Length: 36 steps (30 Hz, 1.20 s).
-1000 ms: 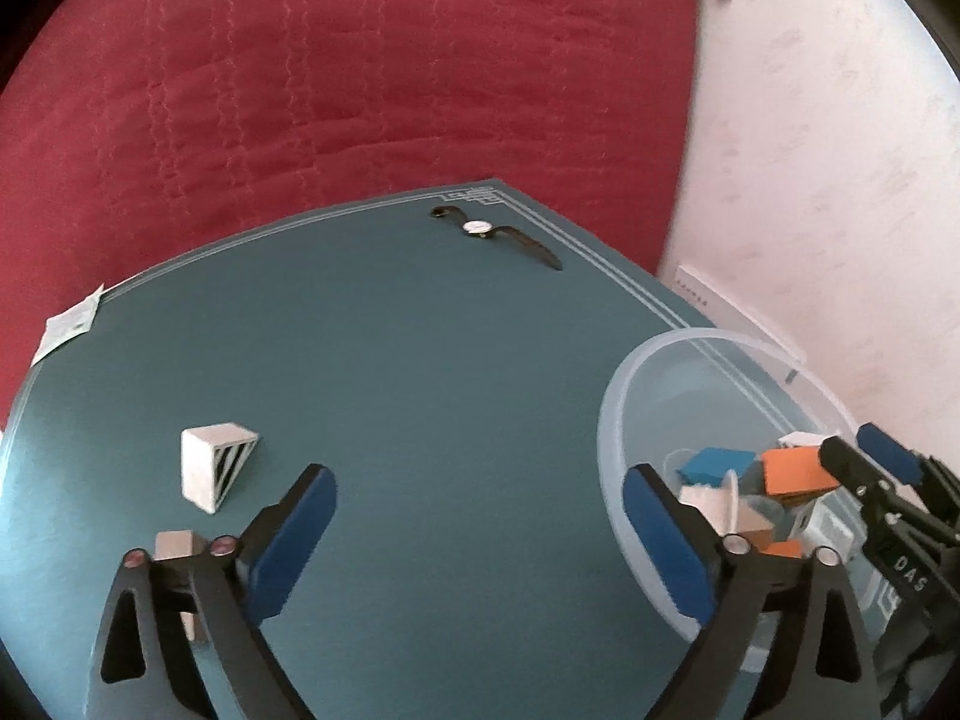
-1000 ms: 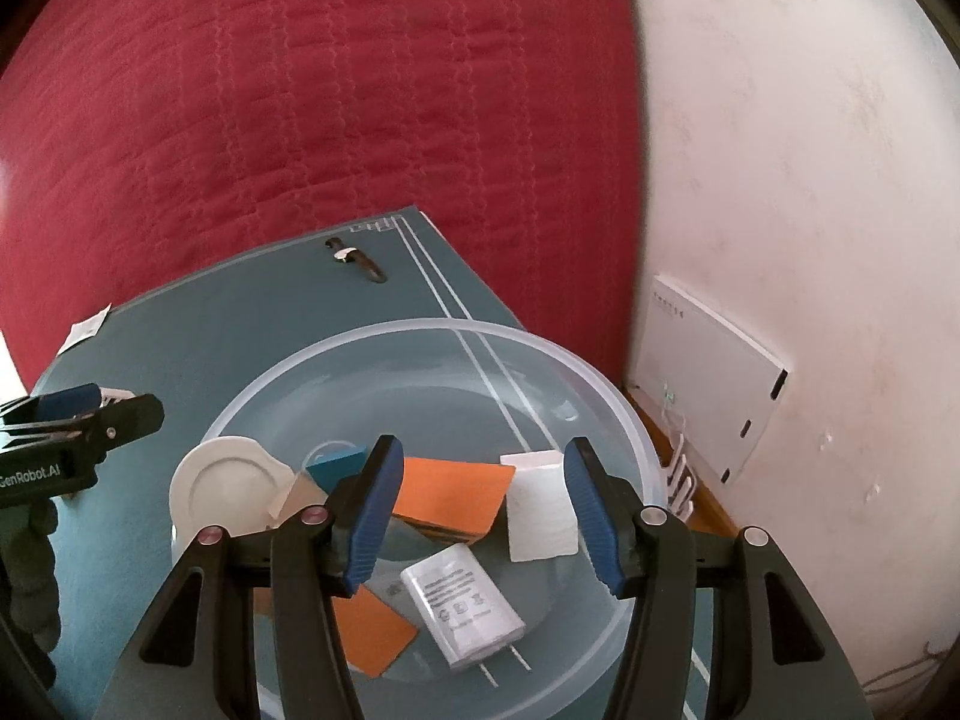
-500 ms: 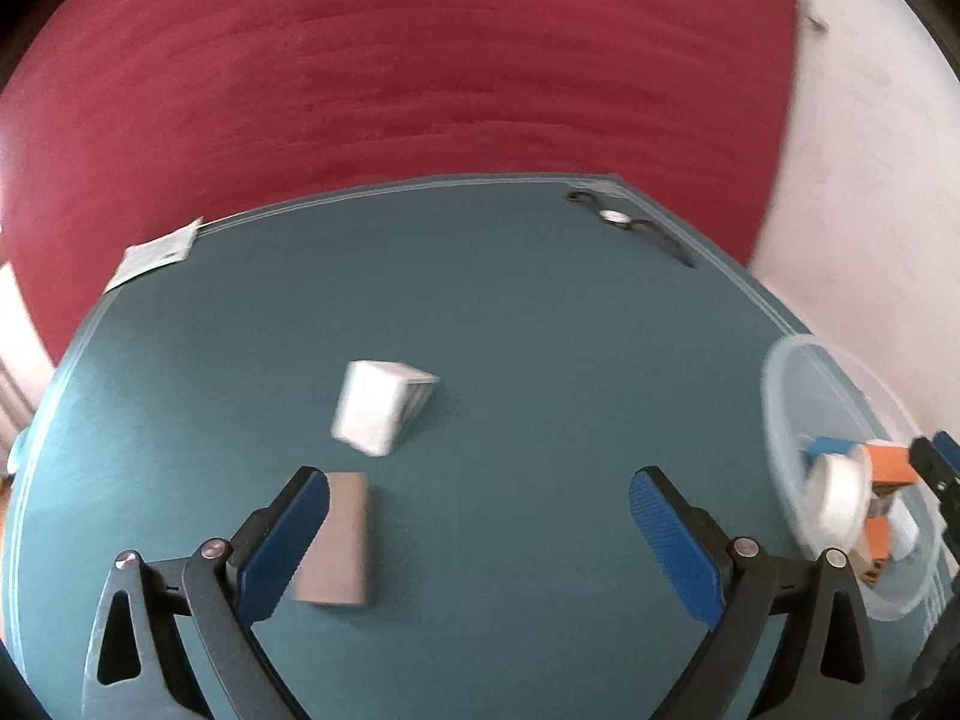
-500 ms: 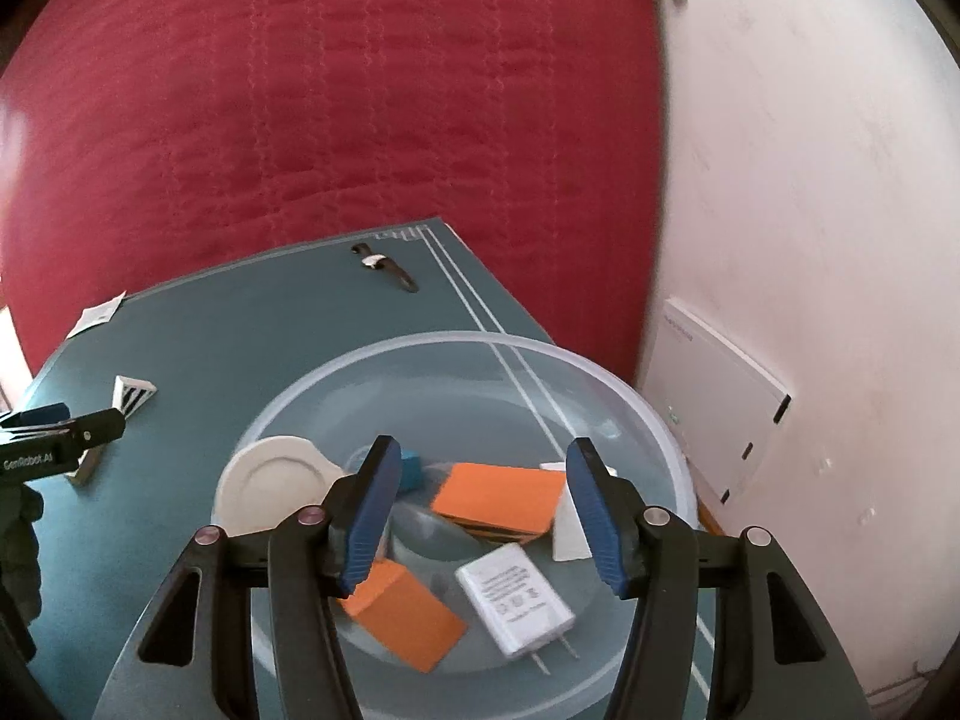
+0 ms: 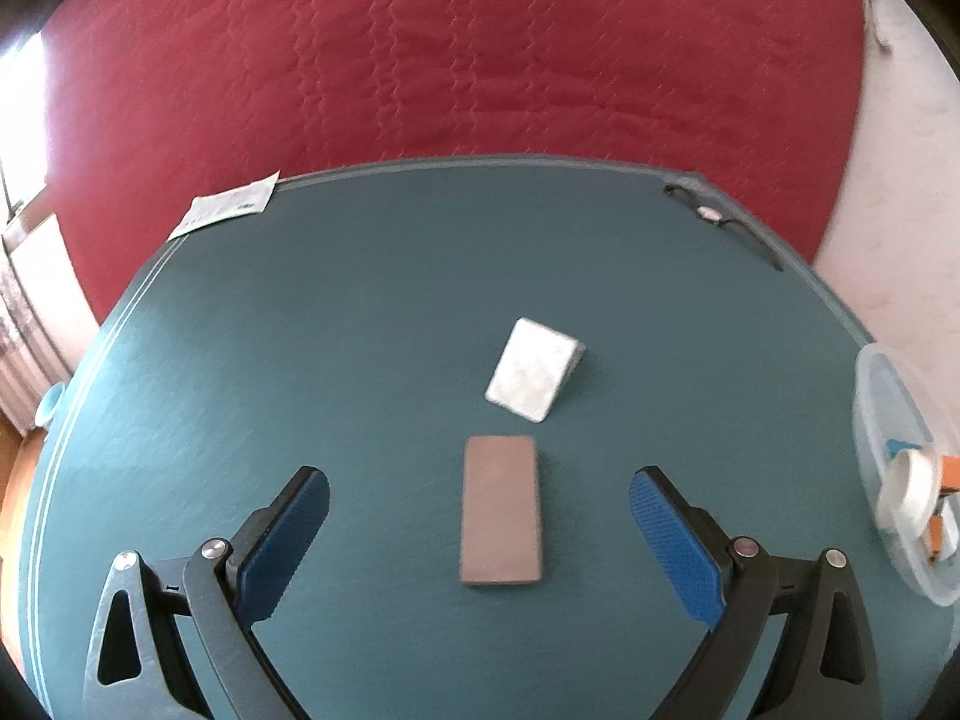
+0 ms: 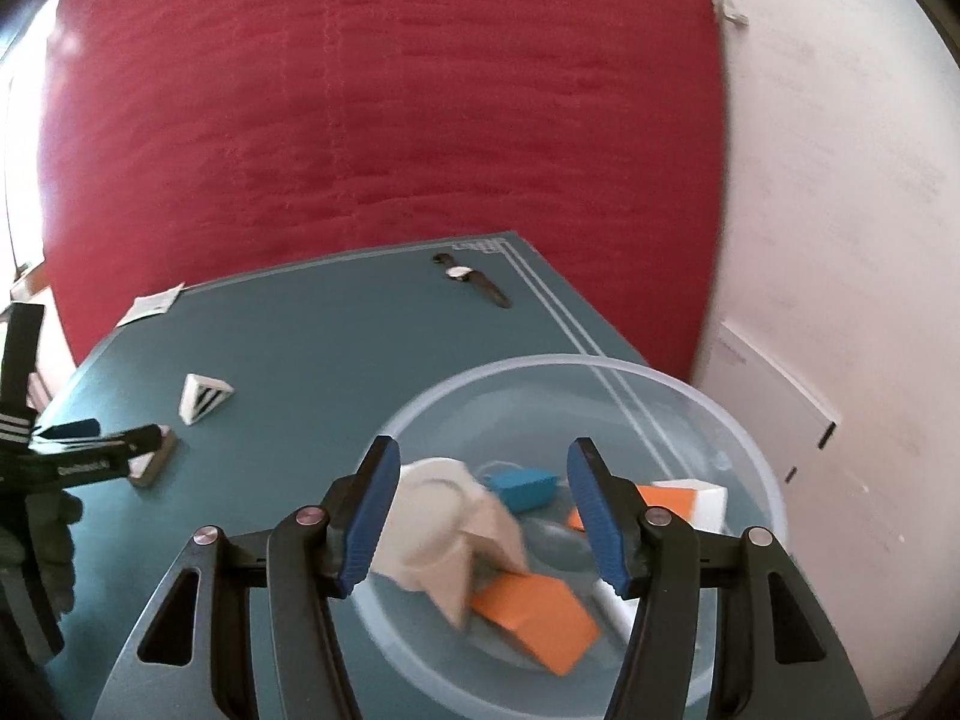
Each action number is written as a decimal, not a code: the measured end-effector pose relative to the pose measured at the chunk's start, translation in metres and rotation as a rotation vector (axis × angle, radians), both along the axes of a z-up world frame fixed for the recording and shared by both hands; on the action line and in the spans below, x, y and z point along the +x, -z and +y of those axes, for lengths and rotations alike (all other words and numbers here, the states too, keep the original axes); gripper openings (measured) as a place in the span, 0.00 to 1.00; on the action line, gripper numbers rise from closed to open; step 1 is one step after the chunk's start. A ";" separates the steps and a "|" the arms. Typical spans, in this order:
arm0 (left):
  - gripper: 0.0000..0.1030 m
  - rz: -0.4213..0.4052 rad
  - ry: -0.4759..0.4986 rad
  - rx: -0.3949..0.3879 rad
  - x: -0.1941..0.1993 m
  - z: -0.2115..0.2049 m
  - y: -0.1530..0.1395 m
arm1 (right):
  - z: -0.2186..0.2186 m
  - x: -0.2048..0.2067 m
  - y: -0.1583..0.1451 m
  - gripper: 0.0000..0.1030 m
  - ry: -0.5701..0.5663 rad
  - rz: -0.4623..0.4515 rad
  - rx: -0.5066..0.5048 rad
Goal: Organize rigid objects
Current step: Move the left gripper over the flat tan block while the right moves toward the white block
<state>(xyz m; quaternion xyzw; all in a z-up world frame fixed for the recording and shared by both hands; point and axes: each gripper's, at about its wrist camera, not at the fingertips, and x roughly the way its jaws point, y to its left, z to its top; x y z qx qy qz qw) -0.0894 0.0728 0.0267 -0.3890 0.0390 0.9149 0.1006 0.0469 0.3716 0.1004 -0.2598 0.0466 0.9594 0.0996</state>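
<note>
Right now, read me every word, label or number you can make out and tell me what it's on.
Left gripper: white lettering on its body, too blurred to read.
Paper slip at the table's far edge: print too small to read.
Watch: dial unreadable.
Table corner: pale marking, unreadable.
Nothing else bears text.

1. Daylight floods in from my left; a blown-out white patch sits at the upper-left edge of both views.
2. My fisheye lenses bend the teal table (image 5: 300, 330) into a curve, with dark vignette in the corners.
3. The clear bowl (image 6: 708, 402) and its contents smear with motion blur.
4. The red quilt (image 6: 390, 120) looks soft; shadows are faint.
</note>
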 end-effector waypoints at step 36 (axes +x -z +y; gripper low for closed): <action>0.66 -0.066 -0.014 0.000 -0.010 -0.006 0.015 | -0.085 -0.029 0.029 0.58 -0.259 -0.108 -0.013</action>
